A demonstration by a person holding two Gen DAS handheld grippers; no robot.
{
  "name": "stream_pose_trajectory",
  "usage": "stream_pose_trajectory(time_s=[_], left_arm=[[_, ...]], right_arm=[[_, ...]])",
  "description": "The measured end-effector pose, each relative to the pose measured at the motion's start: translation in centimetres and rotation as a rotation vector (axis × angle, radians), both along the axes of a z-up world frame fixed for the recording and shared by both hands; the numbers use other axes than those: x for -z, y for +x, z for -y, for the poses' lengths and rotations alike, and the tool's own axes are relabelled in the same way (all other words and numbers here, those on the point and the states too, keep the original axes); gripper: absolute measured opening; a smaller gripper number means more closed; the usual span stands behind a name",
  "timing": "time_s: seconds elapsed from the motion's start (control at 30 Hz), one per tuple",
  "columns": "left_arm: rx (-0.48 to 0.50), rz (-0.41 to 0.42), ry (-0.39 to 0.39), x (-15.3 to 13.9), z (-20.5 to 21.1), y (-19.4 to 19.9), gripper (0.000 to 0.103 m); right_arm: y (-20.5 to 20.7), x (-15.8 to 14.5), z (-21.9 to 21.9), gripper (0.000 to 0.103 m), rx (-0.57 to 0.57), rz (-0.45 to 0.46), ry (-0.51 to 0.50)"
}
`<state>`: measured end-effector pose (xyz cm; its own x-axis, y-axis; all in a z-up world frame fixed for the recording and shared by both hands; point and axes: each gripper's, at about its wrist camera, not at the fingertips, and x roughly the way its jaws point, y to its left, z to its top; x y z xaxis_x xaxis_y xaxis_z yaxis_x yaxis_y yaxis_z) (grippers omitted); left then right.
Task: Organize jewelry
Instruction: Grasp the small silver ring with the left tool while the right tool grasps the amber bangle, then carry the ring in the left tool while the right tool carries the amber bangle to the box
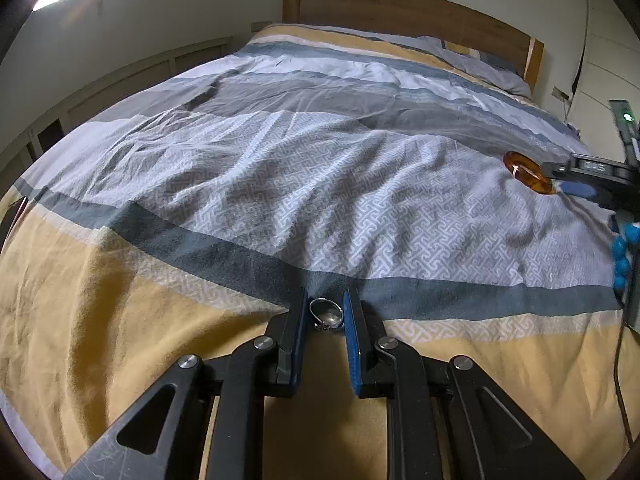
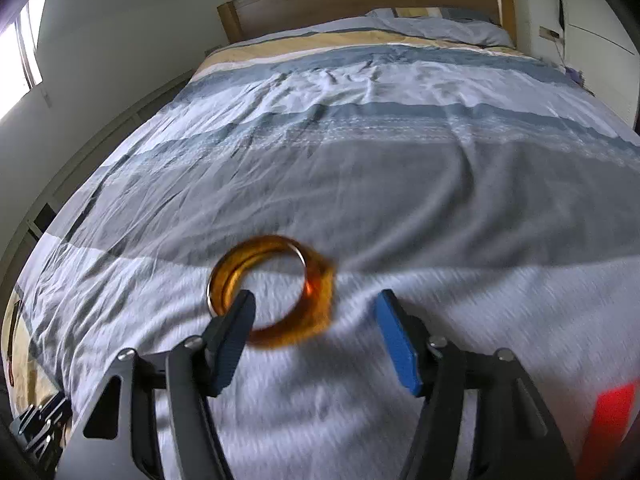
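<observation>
Holding a small silver ring point(image 1: 326, 314) between the blue pads, our left tongs point(image 1: 326, 316) sit low over the yellow band of the duvet point(image 1: 280, 184). The pads stand close on either side of the ring, which reads as a light pinch, though we cannot be certain both pads touch it. Keeping it clamped near the bed likely guards against dropping so small a piece into the folds.

Our right tongs point(image 2: 316, 324) are spread wide, jaws well apart, with the amber bangle point(image 2: 276, 292) at the left finger. The dark finger overlaps the bangle's lower left rim, so we judge it threaded through or just in front; the view cannot tell us which. The bangle seems tilted up off the cloth, but motion blur smears its edges and the fabric beneath.

From the left camera, the bangle shows only partly, behind the right tool's frame. A red shape point(image 2: 612, 420) at the right view's corner is cut off and unidentifiable. No jewelry box or tray appears anywhere.
</observation>
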<state>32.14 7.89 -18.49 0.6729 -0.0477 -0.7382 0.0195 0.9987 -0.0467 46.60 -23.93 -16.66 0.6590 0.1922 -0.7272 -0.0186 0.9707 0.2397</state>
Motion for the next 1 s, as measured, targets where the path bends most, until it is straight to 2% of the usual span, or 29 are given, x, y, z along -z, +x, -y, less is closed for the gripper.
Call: stream_pose_trajectory(time_s=[0.17, 0.2, 0.27, 0.3, 0.57, 0.83, 1.0], left_arm=[[0.001, 0.001, -0.01, 0.0, -0.2, 0.0, 0.017], [0.001, 0.002, -0.009, 0.0, -0.2, 0.0, 0.017], [0.001, 0.003, -0.006, -0.1, -0.2, 0.0, 0.017], [0.002, 0.005, -0.006, -0.2, -0.1, -0.1, 0.017], [0.005, 0.026, -0.043, -2.4, -0.3, -1.8, 0.017], [0.038, 0.058, -0.059, -6.1, 0.5, -5.2, 0.017], [0.104, 0.063, -0.055, -7.9, 3.2, -7.7, 0.017]], right_arm=[[2.1, 1.4, -0.8, 0.031, 0.002, -0.057, -0.028], [2.2, 1.5, -0.9, 0.022, 0.002, -0.065, -0.034], [1.9, 1.5, -1.0, 0.011, 0.0, -0.074, -0.039], [1.7, 1.5, -0.9, 0.01, -0.003, -0.076, -0.037], [-4.6, -0.9, -1.2, 0.009, -0.05, -0.035, -0.041], [-14.6, -5.9, 0.2, 0.009, -0.071, 0.027, -0.03], [-20.5, -7.6, 3.0, 0.009, -0.044, 0.039, -0.04]])
